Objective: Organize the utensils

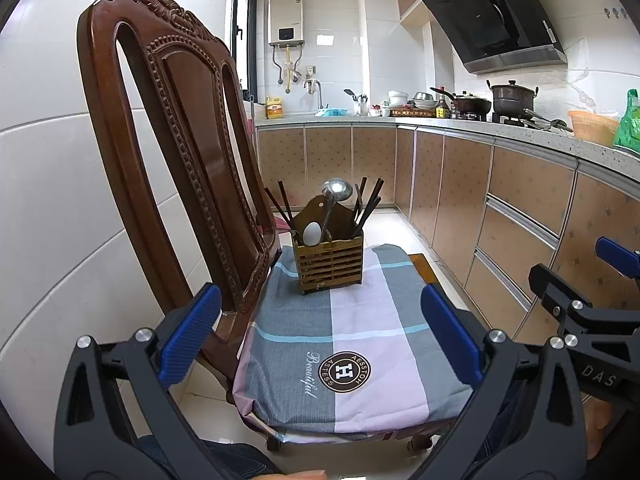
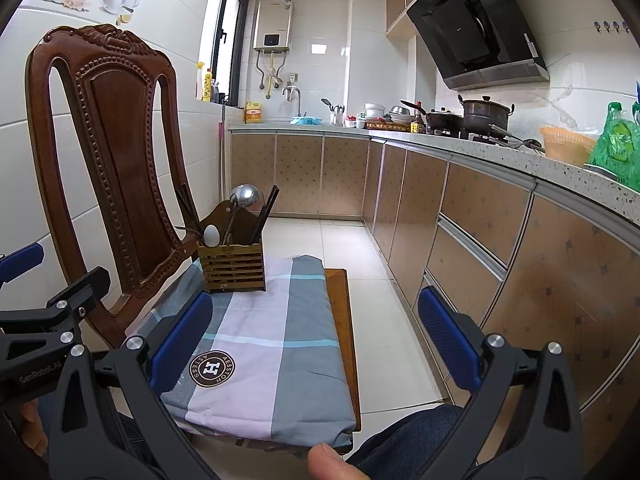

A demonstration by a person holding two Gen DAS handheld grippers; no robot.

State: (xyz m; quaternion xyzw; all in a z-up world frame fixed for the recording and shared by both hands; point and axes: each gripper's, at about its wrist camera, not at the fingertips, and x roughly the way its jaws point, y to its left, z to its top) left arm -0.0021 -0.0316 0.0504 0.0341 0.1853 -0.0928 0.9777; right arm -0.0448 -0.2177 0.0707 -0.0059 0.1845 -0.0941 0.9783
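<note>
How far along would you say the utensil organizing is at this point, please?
It looks finished or not yet begun. The ladle, white spoon and chopsticks all stand in the wooden holder on the chair's cloth. Left gripper and right gripper are open, holding nothing. No loose utensils show on the cloth.
</note>
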